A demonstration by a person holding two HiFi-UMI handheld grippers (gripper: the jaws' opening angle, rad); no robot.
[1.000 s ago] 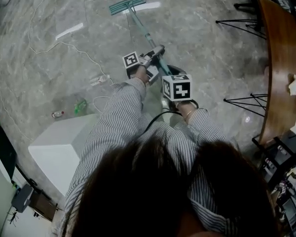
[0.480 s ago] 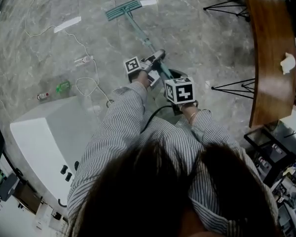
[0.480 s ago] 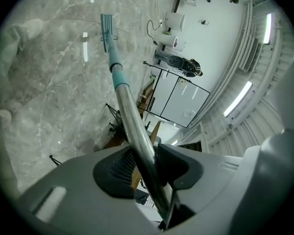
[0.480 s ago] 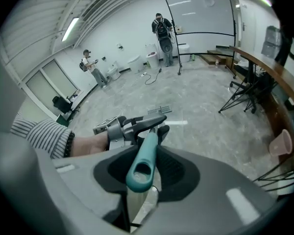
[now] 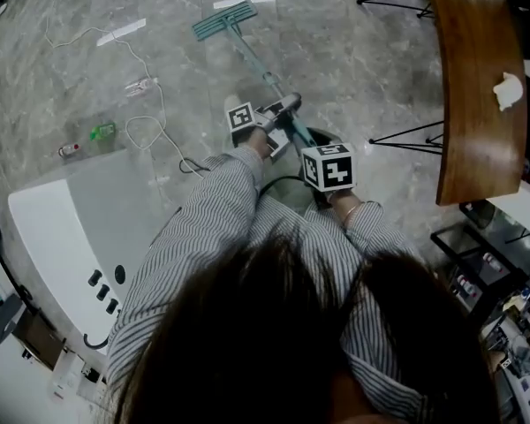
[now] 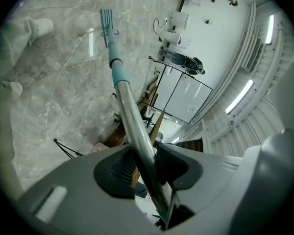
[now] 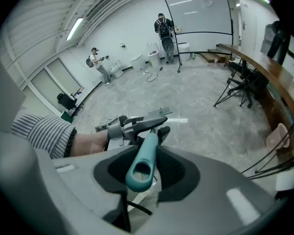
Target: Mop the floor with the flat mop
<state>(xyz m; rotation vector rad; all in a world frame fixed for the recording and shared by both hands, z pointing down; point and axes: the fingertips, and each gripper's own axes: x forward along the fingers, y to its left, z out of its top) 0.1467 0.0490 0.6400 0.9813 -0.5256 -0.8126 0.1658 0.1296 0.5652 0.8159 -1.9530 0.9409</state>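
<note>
The flat mop is gripped in two places so that it can be steered like a long lever. The left gripper (image 6: 148,163) is clamped on the bare metal pole (image 6: 130,114) part-way down, with the jaws pressed against it on both sides. The right gripper (image 7: 143,166) is closed round the teal handle end (image 7: 138,174), whose hanging hole faces its camera. With one grip high and one lower, the person can probably push, pull and turn the mop head (image 5: 226,18) without bending. The mop head lies flat on the grey marble floor (image 5: 362,69), stretched out ahead and well apart from the person's feet. It is near a loose white cable (image 5: 150,104) that wanders across the floor to its left, and a careless stroke could snag that cable. The pole slopes down from the grippers to the mop head at a shallow angle, which should keep the pad pressed flat. Compared with half a second ago, both grips look unchanged and the mop head keeps about the same reach. The head view has swung, though. More of the white cabinet (image 5: 62,228) now shows at lower left, and the wooden counter (image 5: 468,87) sits further into the upper right. This suggests the person is turning or stepping during a stroke.
</note>
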